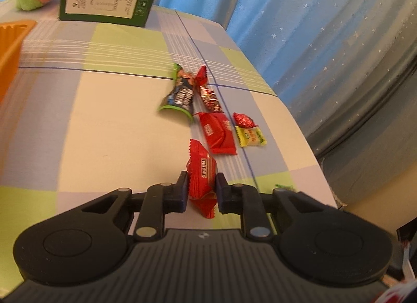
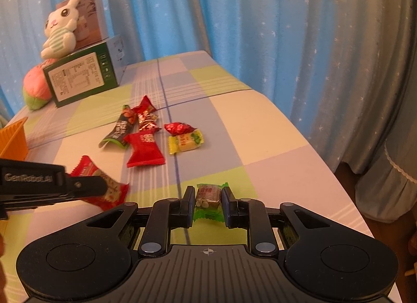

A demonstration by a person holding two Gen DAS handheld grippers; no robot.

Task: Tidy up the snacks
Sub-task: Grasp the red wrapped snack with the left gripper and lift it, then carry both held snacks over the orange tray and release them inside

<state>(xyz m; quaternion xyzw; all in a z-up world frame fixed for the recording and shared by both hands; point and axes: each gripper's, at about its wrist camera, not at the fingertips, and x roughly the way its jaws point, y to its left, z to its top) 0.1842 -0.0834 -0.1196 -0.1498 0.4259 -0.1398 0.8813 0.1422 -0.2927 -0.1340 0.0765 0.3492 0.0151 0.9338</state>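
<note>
A blue star-speckled curtain point(image 2: 286, 42) hangs behind a table under a checked cloth point(image 2: 260, 133).

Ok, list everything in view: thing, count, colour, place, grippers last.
red snack packet: 1, red, gripped in the left gripper
green candy: 1, green wrapper with brown centre, between the right gripper's fingers
loose snacks: 5, dark-green, red and yellow wrappers, clustered mid-table
tablecloth: 1, checked green, blue and cream, over the table
green box: 1, far left
orange basket: 1, left edge
rabbit toy: 1, white, on the green box
pink toy: 1, pink and green, beside the box
curtain: blue, starred, behind
left gripper: 1, black, shut
right gripper: 1, black, shut
</note>
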